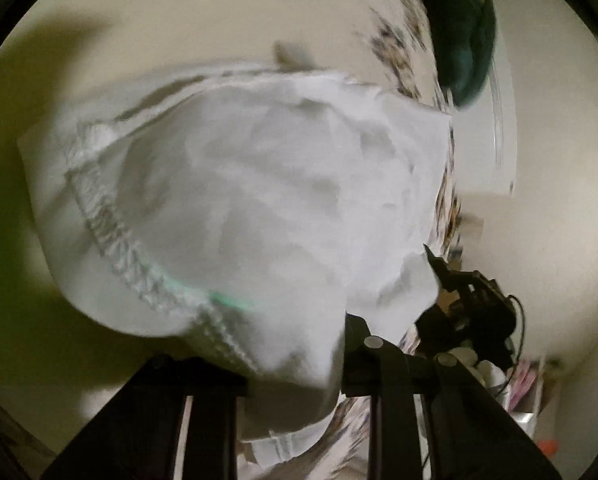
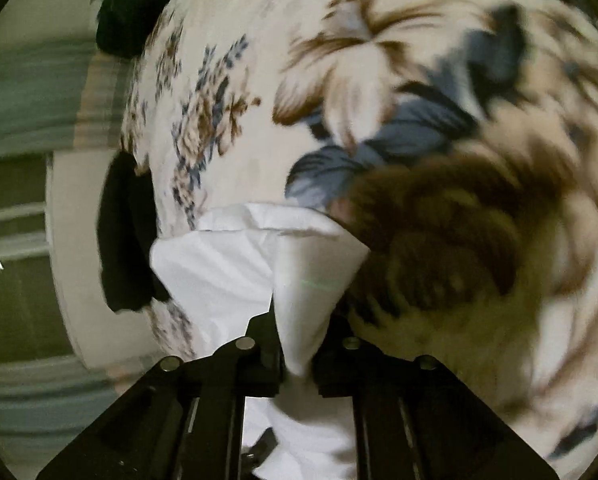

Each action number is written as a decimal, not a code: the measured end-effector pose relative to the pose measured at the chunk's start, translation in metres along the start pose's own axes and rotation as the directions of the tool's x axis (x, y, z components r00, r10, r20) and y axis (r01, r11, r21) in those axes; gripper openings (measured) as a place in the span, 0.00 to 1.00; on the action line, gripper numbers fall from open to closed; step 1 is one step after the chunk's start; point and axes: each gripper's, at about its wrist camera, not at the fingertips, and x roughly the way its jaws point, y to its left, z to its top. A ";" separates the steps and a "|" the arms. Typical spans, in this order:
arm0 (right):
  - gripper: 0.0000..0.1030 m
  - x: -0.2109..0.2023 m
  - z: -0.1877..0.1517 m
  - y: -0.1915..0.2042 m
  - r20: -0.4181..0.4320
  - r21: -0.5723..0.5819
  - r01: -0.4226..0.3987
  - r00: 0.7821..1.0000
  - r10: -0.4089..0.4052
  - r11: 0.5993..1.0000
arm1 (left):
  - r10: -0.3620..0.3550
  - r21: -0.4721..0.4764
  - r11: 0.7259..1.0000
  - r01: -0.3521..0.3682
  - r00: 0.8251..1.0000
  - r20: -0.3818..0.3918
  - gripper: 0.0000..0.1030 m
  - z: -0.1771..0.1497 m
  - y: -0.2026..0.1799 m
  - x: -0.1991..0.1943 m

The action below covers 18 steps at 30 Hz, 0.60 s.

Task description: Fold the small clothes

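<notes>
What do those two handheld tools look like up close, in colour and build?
Both are matte black. The left tool shows flat angular arms with pale slots running lengthwise and round silver fasteners on top. The right tool is built the same way: black plates, silver round fasteners, pale slots. In the left view the right tool also appears from outside, black and boxy, with a thin black cable looping beside it.

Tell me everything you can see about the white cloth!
The white garment is small, soft and crumpled, likely cotton knit. A zigzag-stitched seam curves along one side, with a faint green streak by it. It hangs bunched and lifted over the flowered bedsheet. The left claw pinches one edge. The right claw pinches a folded corner, which fans out into a cone shape. The blur hides what kind of clothing it is.
</notes>
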 end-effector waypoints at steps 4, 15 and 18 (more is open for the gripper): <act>0.11 -0.035 -0.031 -0.014 0.070 0.055 -0.026 0.997 0.023 0.998 | 0.044 0.128 0.991 -0.033 0.996 -0.084 0.20 0.032 -0.030 0.002; 0.09 -0.104 -0.152 -0.088 0.166 0.263 -0.027 0.986 -0.017 0.964 | 0.254 0.496 0.866 -0.070 0.914 -0.316 0.23 0.061 -0.078 0.047; 0.22 -0.104 -0.157 -0.094 0.093 0.237 0.080 0.990 -0.105 0.968 | 0.236 0.444 0.893 -0.070 0.913 -0.332 0.45 0.073 -0.081 0.038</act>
